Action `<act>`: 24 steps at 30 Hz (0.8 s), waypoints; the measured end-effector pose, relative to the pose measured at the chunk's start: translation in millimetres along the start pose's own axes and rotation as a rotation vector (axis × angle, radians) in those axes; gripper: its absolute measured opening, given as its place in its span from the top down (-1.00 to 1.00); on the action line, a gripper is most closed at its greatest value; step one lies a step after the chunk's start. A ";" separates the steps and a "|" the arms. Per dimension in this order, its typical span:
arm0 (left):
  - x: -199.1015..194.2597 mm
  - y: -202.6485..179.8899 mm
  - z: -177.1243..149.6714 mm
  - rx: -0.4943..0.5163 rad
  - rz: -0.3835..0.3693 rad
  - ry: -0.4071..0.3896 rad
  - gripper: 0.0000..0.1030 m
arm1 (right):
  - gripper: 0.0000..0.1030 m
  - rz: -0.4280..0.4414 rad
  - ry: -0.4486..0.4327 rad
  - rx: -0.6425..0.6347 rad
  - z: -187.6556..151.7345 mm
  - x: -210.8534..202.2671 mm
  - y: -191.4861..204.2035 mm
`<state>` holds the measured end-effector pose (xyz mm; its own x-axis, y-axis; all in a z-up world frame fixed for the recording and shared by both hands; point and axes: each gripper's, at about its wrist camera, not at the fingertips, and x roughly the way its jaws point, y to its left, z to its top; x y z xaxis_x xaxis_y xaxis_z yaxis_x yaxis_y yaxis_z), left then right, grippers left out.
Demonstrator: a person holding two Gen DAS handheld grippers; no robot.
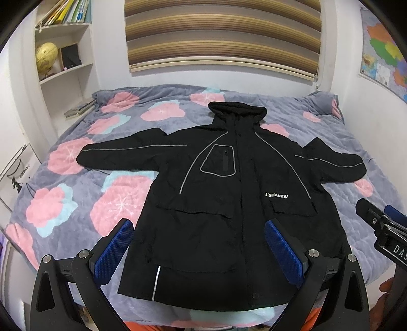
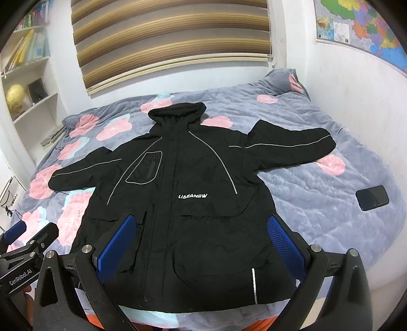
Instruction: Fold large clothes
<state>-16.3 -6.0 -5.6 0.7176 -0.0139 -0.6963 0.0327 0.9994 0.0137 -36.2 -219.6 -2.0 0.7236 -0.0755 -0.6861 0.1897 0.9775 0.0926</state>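
Observation:
A large black hooded jacket [image 1: 229, 198] with grey piping and a white chest logo lies spread flat, front up, on the bed, both sleeves out to the sides and the hood at the far end. It also shows in the right wrist view [image 2: 193, 203]. My left gripper [image 1: 201, 229] is open and empty, held above the jacket's near hem. My right gripper [image 2: 203, 224] is open and empty, also above the near hem; it shows at the right edge of the left wrist view [image 1: 376, 219]. The left gripper shows at the lower left of the right wrist view [image 2: 28, 234].
The bed has a grey quilt [image 1: 76, 203] with pink flowers. A black phone [image 2: 372, 197] lies on the quilt right of the jacket. A bookshelf with a globe [image 1: 47, 58] stands at the far left. A wall map [image 2: 361, 23] hangs at the right.

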 end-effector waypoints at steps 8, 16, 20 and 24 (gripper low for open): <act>0.8 5.5 0.2 -0.018 0.004 0.013 -0.99 | -1.00 0.011 0.014 -0.020 -3.6 5.6 6.0; -8.5 6.2 -0.6 -0.028 0.004 0.000 -0.99 | -1.00 0.016 -0.002 -0.013 -7.2 -1.6 4.1; -15.4 3.4 -2.0 -0.030 0.004 -0.010 -0.99 | -1.00 0.021 -0.010 -0.009 -9.6 -7.8 1.0; -22.8 0.8 -4.4 -0.025 0.004 -0.020 -0.99 | -1.00 0.029 -0.017 -0.005 -11.7 -14.0 -2.1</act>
<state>-35.7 -4.7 7.1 0.7317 -0.0099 -0.6816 0.0122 0.9999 -0.0014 -54.6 -218.2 -1.0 0.7399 -0.0499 -0.6709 0.1651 0.9802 0.1091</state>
